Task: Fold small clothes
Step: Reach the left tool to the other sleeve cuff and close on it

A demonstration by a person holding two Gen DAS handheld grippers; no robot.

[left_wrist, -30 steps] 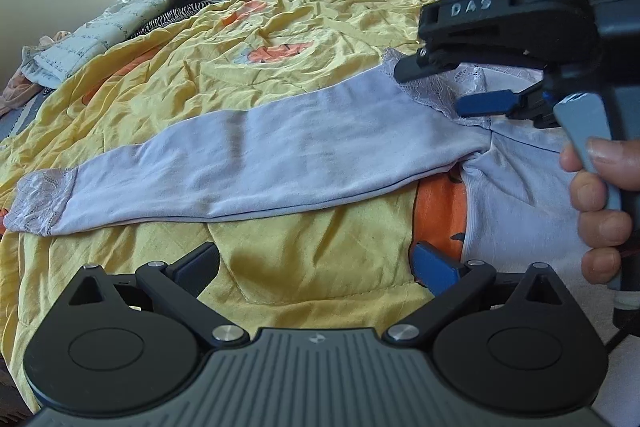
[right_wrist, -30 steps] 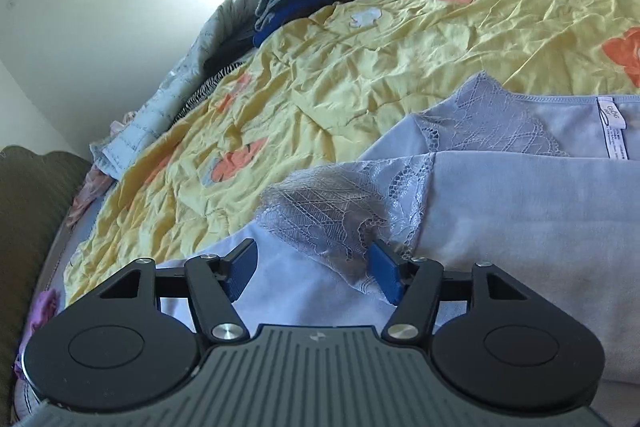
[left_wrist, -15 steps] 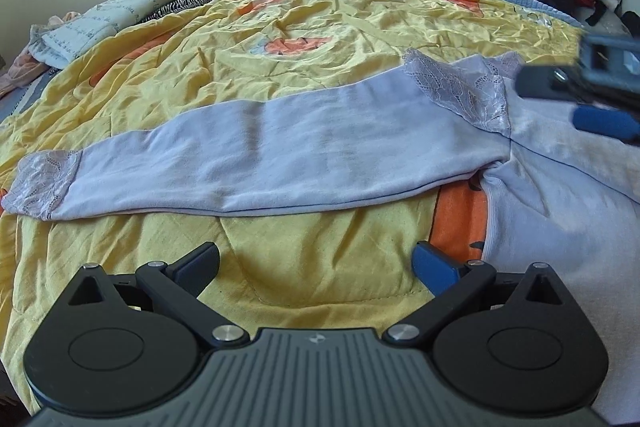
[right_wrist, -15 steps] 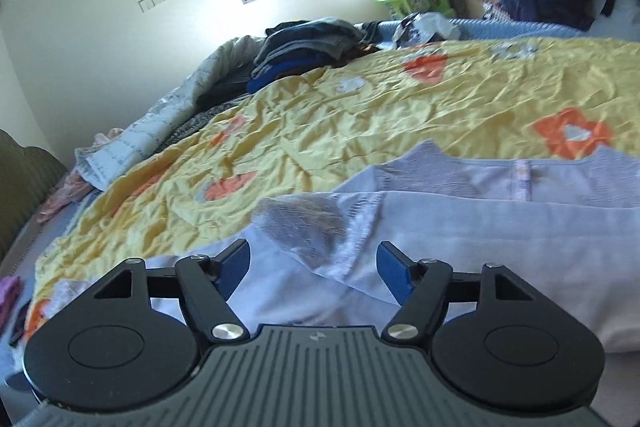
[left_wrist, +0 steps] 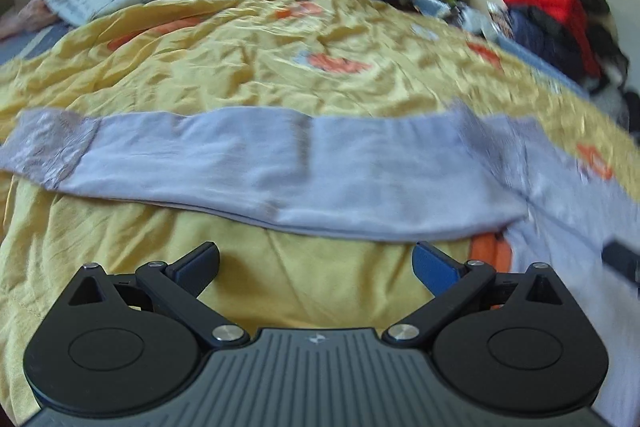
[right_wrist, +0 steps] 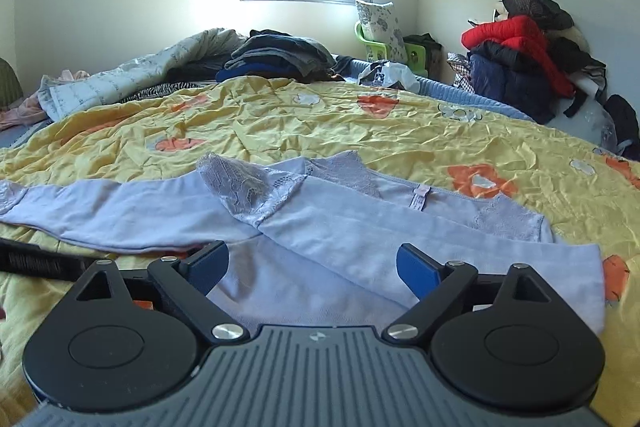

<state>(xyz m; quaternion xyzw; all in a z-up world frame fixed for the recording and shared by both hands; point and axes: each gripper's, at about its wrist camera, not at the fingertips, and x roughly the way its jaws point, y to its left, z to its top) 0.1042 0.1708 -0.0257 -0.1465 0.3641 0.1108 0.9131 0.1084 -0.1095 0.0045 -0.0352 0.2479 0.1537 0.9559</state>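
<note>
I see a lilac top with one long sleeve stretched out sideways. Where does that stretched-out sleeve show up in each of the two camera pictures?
Left wrist view: the outstretched sleeve runs across the middle, lace cuff at the far left.
Right wrist view: the same sleeve lies at mid-left, its cuff at the left edge.
Shared landmark: the red jacket on the clothes pile at the far right.

- Lilac top (right_wrist: 360, 255): soft matt knit cloth, sheer lace at the cuff (right_wrist: 248, 187)
- Yellow quilt (right_wrist: 320, 131): thin crinkled cloth with a slight sheen
- Right gripper (right_wrist: 312, 267): matt black plastic arms, ribbed grey body, shiny metal pivots
- Red jacket (right_wrist: 516, 39): puffy, smooth cloth
</note>
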